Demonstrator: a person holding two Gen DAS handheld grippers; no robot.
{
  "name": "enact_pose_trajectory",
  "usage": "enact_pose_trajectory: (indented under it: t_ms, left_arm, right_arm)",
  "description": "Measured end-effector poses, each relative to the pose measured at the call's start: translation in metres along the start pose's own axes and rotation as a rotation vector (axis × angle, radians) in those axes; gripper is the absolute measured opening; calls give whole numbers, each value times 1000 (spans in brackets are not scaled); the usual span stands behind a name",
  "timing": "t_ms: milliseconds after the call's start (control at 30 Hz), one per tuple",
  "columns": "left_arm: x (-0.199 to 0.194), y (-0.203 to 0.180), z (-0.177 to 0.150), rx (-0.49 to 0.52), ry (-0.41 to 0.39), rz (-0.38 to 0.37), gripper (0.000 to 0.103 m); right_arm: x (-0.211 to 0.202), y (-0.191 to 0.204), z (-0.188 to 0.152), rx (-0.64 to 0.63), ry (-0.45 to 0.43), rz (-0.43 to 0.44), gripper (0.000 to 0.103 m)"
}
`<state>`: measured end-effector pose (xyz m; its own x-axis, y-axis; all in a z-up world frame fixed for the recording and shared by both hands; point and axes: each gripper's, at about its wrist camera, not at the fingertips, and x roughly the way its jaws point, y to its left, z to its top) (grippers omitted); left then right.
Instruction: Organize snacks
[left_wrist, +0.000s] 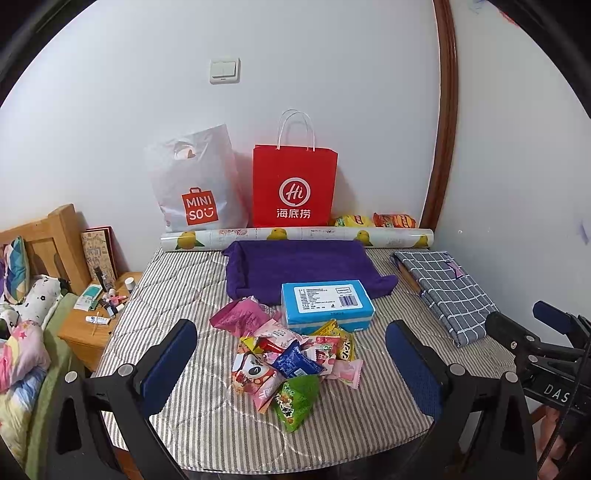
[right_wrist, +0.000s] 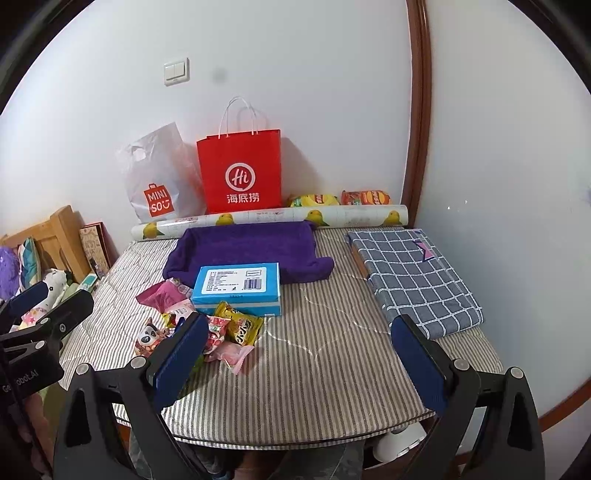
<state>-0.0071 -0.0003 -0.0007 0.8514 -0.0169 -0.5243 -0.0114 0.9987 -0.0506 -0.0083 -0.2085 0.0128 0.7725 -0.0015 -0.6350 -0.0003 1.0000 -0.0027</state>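
Note:
A pile of small snack packets (left_wrist: 291, 362) lies on the striped table cover, in front of a blue tissue pack (left_wrist: 327, 304). The pile also shows in the right wrist view (right_wrist: 221, 328), partly hidden by a finger. A purple cloth tray (left_wrist: 306, 266) sits behind the tissue pack. My left gripper (left_wrist: 291, 365) is open and empty, its fingers either side of the pile and nearer to me. My right gripper (right_wrist: 299, 358) is open and empty over the striped cover, right of the pile. Two chip bags (left_wrist: 376, 220) lie at the back wall.
A red paper bag (left_wrist: 294, 186) and a white Miniso bag (left_wrist: 195, 184) stand against the wall behind a lemon-print roll (left_wrist: 295, 236). A folded checked cloth (left_wrist: 447, 291) lies at the right. A wooden nightstand (left_wrist: 88, 328) with small items and a bed are at the left.

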Motion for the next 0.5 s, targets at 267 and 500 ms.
enact_pose_trajectory:
  t_ms: [267,500]
  left_arm:
    - [0,0,-1,-2,3,-1,103]
    - [0,0,-2,-2,3,-5,103]
  right_arm:
    - [-1,0,-1,1,-1,2,98]
    - [0,2,-1,-1,2,4,98]
